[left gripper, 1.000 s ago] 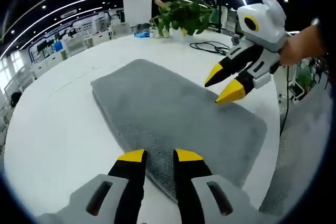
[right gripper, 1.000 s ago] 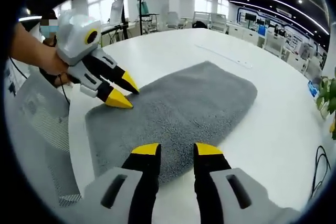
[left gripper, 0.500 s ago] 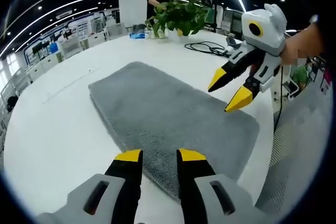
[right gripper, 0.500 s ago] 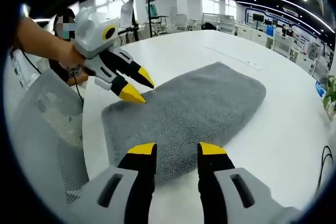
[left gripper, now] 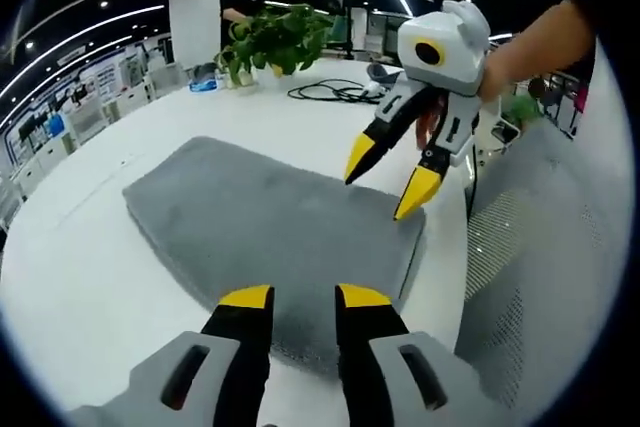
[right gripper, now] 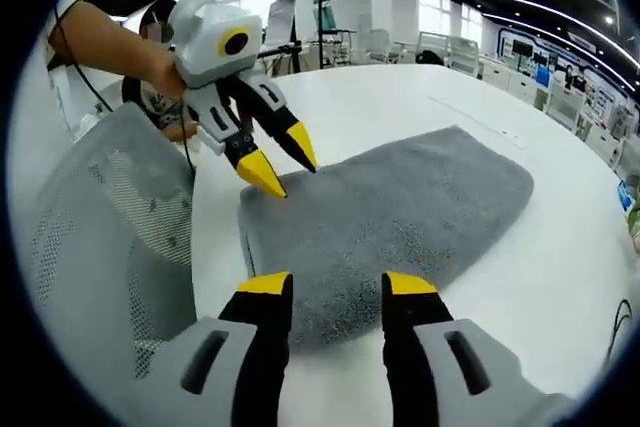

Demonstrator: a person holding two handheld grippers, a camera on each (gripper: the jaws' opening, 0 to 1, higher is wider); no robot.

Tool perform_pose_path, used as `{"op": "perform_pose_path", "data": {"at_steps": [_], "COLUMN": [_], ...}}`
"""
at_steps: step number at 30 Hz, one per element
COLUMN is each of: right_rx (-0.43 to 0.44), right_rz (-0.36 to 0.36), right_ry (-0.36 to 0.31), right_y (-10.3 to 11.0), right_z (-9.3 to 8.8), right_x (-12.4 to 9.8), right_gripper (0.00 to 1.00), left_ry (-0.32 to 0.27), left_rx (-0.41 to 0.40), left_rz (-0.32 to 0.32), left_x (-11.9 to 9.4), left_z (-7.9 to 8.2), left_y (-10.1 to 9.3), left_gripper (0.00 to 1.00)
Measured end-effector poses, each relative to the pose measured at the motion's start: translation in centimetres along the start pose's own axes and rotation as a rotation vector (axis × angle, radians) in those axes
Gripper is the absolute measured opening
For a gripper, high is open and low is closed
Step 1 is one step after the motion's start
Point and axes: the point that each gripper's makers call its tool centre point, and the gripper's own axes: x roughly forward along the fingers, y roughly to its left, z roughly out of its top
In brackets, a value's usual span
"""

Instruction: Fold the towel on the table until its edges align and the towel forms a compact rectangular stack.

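The grey towel (left gripper: 265, 232) lies flat mid-frame on the white tabletop (left gripper: 70, 277). My left gripper (left gripper: 304, 297) and right gripper (right gripper: 337, 284) hover at its near corners, fingers spread, pinching nothing.

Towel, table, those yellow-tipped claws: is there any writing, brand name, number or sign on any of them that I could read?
None can be read.
Grey towel: plain pile, no label or tag in sight.
White table: bare, no markings.
Left gripper and right gripper: white, black and yellow shells, no lettering.
Background wall panels: coloured displays, too small and blurred to read.
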Motion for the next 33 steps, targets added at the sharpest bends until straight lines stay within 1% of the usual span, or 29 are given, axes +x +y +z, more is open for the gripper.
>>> {"op": "perform_pose_path", "data": {"at_steps": [2, 4, 5, 6, 9, 10, 11, 13, 15, 17, 18, 20, 21, 23, 24, 26, 27, 29, 30, 33], "right_rx": [-0.012, -0.041, -0.056, -0.068, -0.142, -0.149, -0.167, -0.202, -0.23, -0.239, -0.245, -0.26, -0.268, -0.283, -0.31, -0.341, -0.325, -0.315, -0.318, -0.315], "right_rz": [0.013, 0.025, 0.036, 0.039, 0.029, 0.032, 0.033, 0.029, 0.023, 0.023, 0.024, 0.017, 0.012, 0.007, 0.009, 0.008, 0.022, -0.001, -0.005, -0.01], "right_ry": [-0.003, 0.004, 0.02, 0.026, 0.064, 0.063, 0.062, 0.081, 0.085, 0.1, 0.101, 0.103, 0.105, 0.115, 0.136, 0.15, 0.122, 0.124, 0.121, 0.121], "right_y": [0.4, 0.7, 1.0, 1.4, 1.5, 1.7, 1.9, 2.1, 2.1, 2.1, 2.0, 1.9, 1.8, 1.8, 1.8, 2.0, 2.3, 1.6, 1.6, 1.5], "right_z": [-0.1, -0.4, -0.8, -1.0, -1.8, -1.9, -2.1, -2.4, -2.7, -3.0, -3.2, -3.3, -3.3, -3.3, -3.7, -4.1, -3.8, -3.8, -3.9, -4.3], "right_x": [0.1, 0.3, 0.4, 0.4, 0.5, 0.6, 0.7, 0.5, 0.7, 0.7, 0.9, 1.0, 1.1, 1.2, 1.3, 1.5, 1.7, 1.6, 1.8, 2.0], "right_gripper": [0.41, 0.44, 0.45, 0.46, 0.48, 0.49, 0.5, 0.5, 0.5, 0.49, 0.49, 0.48, 0.47, 0.46, 0.45, 0.45, 0.44, 0.42, 0.38, 0.29], "left_ry": [-0.007, 0.006, 0.01, 0.021, 0.052, 0.055, 0.066, 0.08, 0.084, 0.103, 0.103, 0.124, 0.111, 0.123, 0.127, 0.134, 0.14, 0.14, 0.141, 0.133], "left_rx": [0.007, 0.017, 0.029, 0.048, 0.102, 0.115, 0.145, 0.169, 0.22, 0.27, 0.282, 0.297, 0.309, 0.306, 0.316, 0.317, 0.315, 0.29, 0.272, 0.254], "left_rz": [-0.022, -0.044, -0.048, -0.056, -0.066, -0.066, -0.063, -0.066, -0.062, -0.064, -0.063, -0.065, -0.065, -0.058, -0.05, -0.036, -0.032, -0.035, -0.036, -0.042], "left_x": [-0.1, -0.2, -0.2, -0.2, -0.1, -0.1, -0.1, 0.0, 0.0, 0.1, 0.1, 0.3, 0.4, 0.5, 0.6, 0.8, 0.8, 0.8, 0.8, 0.8], "left_z": [-0.2, -0.7, -0.9, -1.3, -2.3, -2.6, -2.9, -3.2, -3.4, -3.8, -3.9, -4.3, -4.1, -4.1, -4.0, -4.1, -4.2, -4.2, -4.3, -4.4], "left_y": [-0.6, -1.3, -1.5, -1.8, -2.3, -2.3, -2.4, -2.5, -2.5, -2.6, -2.6, -2.6, -2.6, -2.5, -2.3, -2.0, -1.9, -1.9, -1.9, -2.0], "left_gripper": [0.29, 0.33, 0.36, 0.37, 0.39, 0.41, 0.42, 0.42, 0.43, 0.43, 0.42, 0.42, 0.41, 0.39, 0.37, 0.33, 0.31, 0.29, 0.29, 0.25]}}
